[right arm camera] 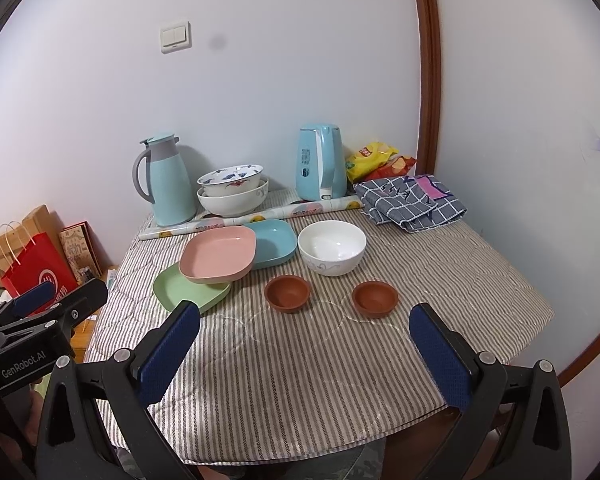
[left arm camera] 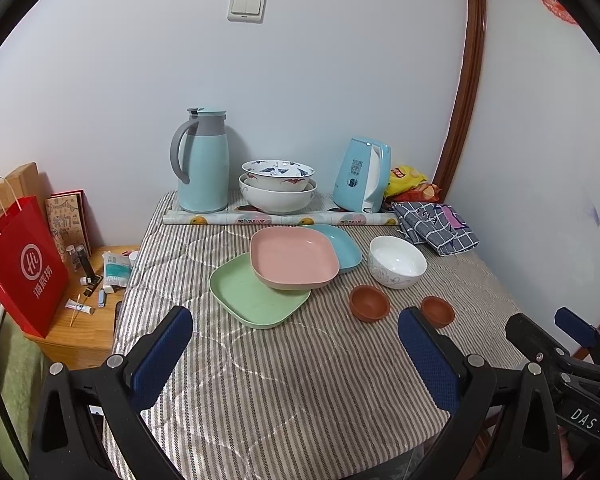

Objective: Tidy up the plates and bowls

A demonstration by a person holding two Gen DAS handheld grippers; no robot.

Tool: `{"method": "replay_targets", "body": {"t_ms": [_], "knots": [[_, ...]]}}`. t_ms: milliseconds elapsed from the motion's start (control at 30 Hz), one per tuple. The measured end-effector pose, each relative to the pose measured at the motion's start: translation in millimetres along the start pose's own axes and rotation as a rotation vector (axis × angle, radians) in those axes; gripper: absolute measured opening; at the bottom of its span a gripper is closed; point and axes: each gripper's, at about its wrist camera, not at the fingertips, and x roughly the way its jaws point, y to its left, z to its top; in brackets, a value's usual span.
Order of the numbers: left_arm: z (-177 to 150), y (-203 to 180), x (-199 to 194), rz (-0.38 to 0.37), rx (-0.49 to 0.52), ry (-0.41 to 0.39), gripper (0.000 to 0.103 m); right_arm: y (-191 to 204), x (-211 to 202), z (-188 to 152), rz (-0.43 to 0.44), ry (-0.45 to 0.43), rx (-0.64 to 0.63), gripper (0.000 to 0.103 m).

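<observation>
On the striped table a pink plate (left arm camera: 294, 256) lies over a green plate (left arm camera: 252, 300) and a blue plate (left arm camera: 340, 244). A white bowl (left arm camera: 397, 261) stands to their right. Two small brown bowls (left arm camera: 369, 303) (left arm camera: 437, 311) sit in front of it. Two patterned bowls (left arm camera: 278, 190) are nested at the back. My left gripper (left arm camera: 296, 344) is open and empty, above the table's near part. My right gripper (right arm camera: 306, 340) is open and empty, near the front edge. The plates (right arm camera: 219, 258), white bowl (right arm camera: 332, 246) and brown bowls (right arm camera: 287, 292) (right arm camera: 375, 298) lie ahead of it.
A teal thermos (left arm camera: 202, 160) and a blue kettle (left arm camera: 362, 174) stand at the back by a rolled mat (left arm camera: 280, 219). A folded checked cloth (left arm camera: 436, 226) and snack bags (left arm camera: 408, 182) lie back right. A low wooden stand (left arm camera: 80, 316) with a red bag (left arm camera: 22, 264) is left.
</observation>
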Motion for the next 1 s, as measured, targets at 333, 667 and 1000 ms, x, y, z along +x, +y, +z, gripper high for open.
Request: {"method": "replay_targets", "body": {"t_ms": [333, 667, 1000], "knots": [[3, 0, 4, -0.004, 0.006, 0.017, 0.103, 4, -1, 2, 0.007, 0.001, -0.005, 0.103], [9, -7, -1, -0.028, 0.013, 0.018, 0.103, 7, -6, 11, 0.022, -0.008, -0.001, 0.103], [16, -4, -9, -0.022, 0.007, -0.029, 0.103, 9, -6, 13, 0.019, -0.023, -0.006, 0.103]]}}
